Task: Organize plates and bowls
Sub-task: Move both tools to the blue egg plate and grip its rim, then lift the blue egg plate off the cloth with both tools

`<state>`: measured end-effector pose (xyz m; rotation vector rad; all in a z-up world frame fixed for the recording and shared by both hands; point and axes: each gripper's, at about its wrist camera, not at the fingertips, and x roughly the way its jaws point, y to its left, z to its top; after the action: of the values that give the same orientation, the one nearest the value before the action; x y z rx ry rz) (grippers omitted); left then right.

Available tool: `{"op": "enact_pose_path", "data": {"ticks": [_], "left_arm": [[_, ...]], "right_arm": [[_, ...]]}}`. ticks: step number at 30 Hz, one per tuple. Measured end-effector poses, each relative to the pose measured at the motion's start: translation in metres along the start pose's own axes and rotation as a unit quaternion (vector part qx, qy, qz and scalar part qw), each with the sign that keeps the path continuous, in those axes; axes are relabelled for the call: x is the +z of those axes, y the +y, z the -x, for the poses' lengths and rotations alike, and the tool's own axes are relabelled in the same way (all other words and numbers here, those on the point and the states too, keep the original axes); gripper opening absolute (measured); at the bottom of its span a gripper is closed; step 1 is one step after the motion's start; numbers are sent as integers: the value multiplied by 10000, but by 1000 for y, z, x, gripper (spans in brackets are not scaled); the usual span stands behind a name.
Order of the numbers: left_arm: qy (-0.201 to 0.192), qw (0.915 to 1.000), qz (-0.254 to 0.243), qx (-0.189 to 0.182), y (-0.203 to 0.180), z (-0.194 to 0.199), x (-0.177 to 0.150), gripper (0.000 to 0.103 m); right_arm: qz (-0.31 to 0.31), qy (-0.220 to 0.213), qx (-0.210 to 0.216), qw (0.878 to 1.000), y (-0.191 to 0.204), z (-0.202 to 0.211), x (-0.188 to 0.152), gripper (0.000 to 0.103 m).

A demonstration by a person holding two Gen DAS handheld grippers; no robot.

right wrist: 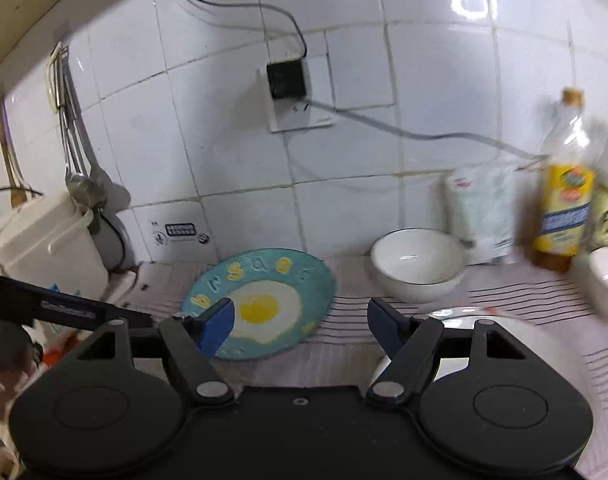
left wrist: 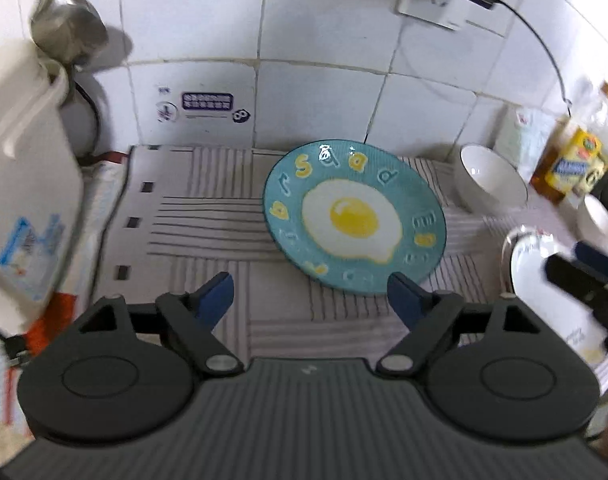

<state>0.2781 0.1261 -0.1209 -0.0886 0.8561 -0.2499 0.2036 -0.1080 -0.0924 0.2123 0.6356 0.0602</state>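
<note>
I have my left gripper (left wrist: 309, 294) hovering with its jaws spread wide and nothing between them, just short of the near rim of the round teal plate printed with a fried egg and yellow letters (left wrist: 353, 216). That plate lies flat on the grey striped cloth mat (left wrist: 208, 216). My right gripper (right wrist: 300, 320) is likewise wide apart and empty, above the mat between the teal plate (right wrist: 264, 304) and a glossy white plate (right wrist: 543, 344). 1 white ceramic bowl (right wrist: 417, 266) stands upright behind, near the tiled wall (right wrist: 232, 128); a smaller white bowl (right wrist: 605, 280) is blurred at right.
</note>
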Motion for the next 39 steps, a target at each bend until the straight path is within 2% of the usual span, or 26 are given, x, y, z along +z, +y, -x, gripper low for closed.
{"op": "enact_pose_path", "data": {"ticks": [5, 6, 9, 11, 14, 19, 20, 22, 23, 26, 28, 30, 31, 33, 35, 39], "left_arm": [[61, 9993, 366, 64, 17, -39, 12, 85], [76, 9992, 381, 55, 20, -46, 15, 85], [159, 9995, 240, 134, 25, -68, 21, 85], [259, 9991, 68, 342, 25, -83, 25, 85], [257, 9985, -145, 463, 23, -99, 28, 83], [154, 9986, 290, 423, 39, -108, 39, 81], [155, 9986, 289, 407, 40, -110, 41, 80], [249, 9986, 259, 395, 41, -115, 43, 73], [318, 9983, 233, 428, 40, -118, 44, 65], [444, 9978, 184, 452, 38, -124, 41, 53], [507, 9975, 275, 399, 40, -123, 38, 43], [462, 9979, 348, 296, 42, -121, 35, 31], [467, 9978, 397, 237, 42, -120, 35, 27], [532, 9967, 551, 270, 43, -120, 36, 24], [622, 9954, 610, 389, 39, -119, 39, 24], [615, 9949, 667, 437, 38, -120, 39, 24]], "right_arm": [[-241, 81, 54, 9997, -1, -59, -13, 78], [-241, 81, 54, 9997, -1, -59, -13, 78], [-449, 285, -107, 9985, -3, -83, -15, 78], [-723, 467, -231, 9960, -7, -97, -16, 78], [-1122, 586, -227, 9917, -13, -113, -19, 78], [-1228, 580, -104, 9907, -5, -117, -21, 76], [-1252, 597, -213, 9901, -5, -117, -22, 76], [-1288, 634, -391, 9889, -5, -120, -23, 76], [-1328, 670, -385, 9881, -5, -123, -24, 76], [-1231, 737, -260, 9893, -5, -134, -26, 62], [-1224, 697, -289, 9896, -9, -137, -26, 56], [-1287, 696, -311, 9888, -13, -139, -26, 39], [-1302, 743, -274, 9883, -14, -140, -26, 35], [-1253, 909, -388, 9872, -13, -144, -25, 20], [-1182, 1123, -344, 9860, -10, -150, -27, 20], [-1276, 1117, -370, 9848, -9, -151, -28, 21]]}}
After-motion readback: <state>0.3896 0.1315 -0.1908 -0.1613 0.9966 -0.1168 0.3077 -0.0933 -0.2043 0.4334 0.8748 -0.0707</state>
